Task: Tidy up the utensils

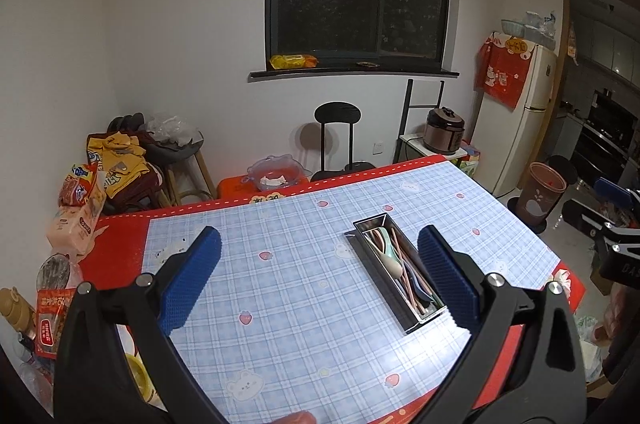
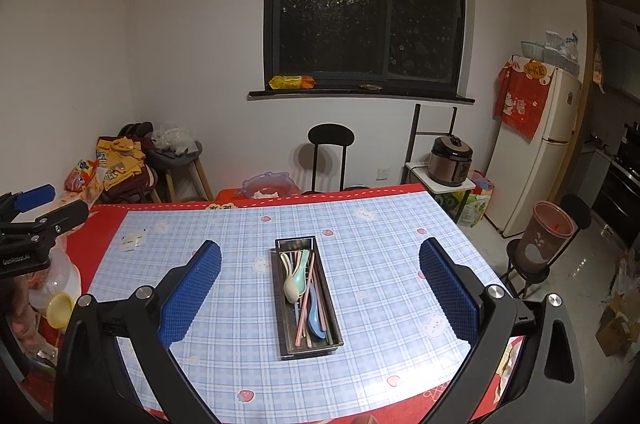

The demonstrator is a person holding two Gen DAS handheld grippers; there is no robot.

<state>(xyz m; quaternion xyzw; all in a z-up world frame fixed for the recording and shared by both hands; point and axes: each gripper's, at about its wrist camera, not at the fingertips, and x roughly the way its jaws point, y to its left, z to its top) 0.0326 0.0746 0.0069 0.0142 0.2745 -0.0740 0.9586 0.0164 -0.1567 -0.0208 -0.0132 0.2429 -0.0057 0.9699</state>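
Utensils are all gathered in the metal tray [image 2: 308, 298] as far as I can see: a cream spoon [image 2: 289, 282], a mint-green spoon [image 2: 301, 274], a blue spoon [image 2: 316, 320] and pink chopsticks [image 2: 306, 298] lie lengthwise inside it, with a few darker sticks beside them that I cannot make out clearly. The tray sits on the blue checked tablecloth [image 2: 240, 244], roughly mid-table, its long axis running near to far.

From my right wrist camera the right gripper [image 2: 320, 288] hangs above the table with its blue-padded fingers [image 2: 192, 288] spread wide, one on either side of the tray and well apart from it, holding nothing. From my left wrist camera the left gripper [image 1: 320, 280] is likewise spread wide and empty; it is positioned further left, so the tray [image 1: 396, 272] appears just inside its right finger [image 1: 448, 272], angled across the view.

Each gripper shows at the edge of the other's camera: the left one at the far left of the right view, the right one at the far right of the left view.

Small white paper slips [image 2: 134, 240] lie on the cloth toward the left. Beyond the far edge of the table stand a black chair [image 2: 330, 152], a rice cooker [image 2: 450, 160] on a low white stand, a white fridge [image 2: 536, 160] to the right, and a brown bin [image 2: 544, 236] on a stool. Snack bags [image 1: 76, 208] crowd the left side.
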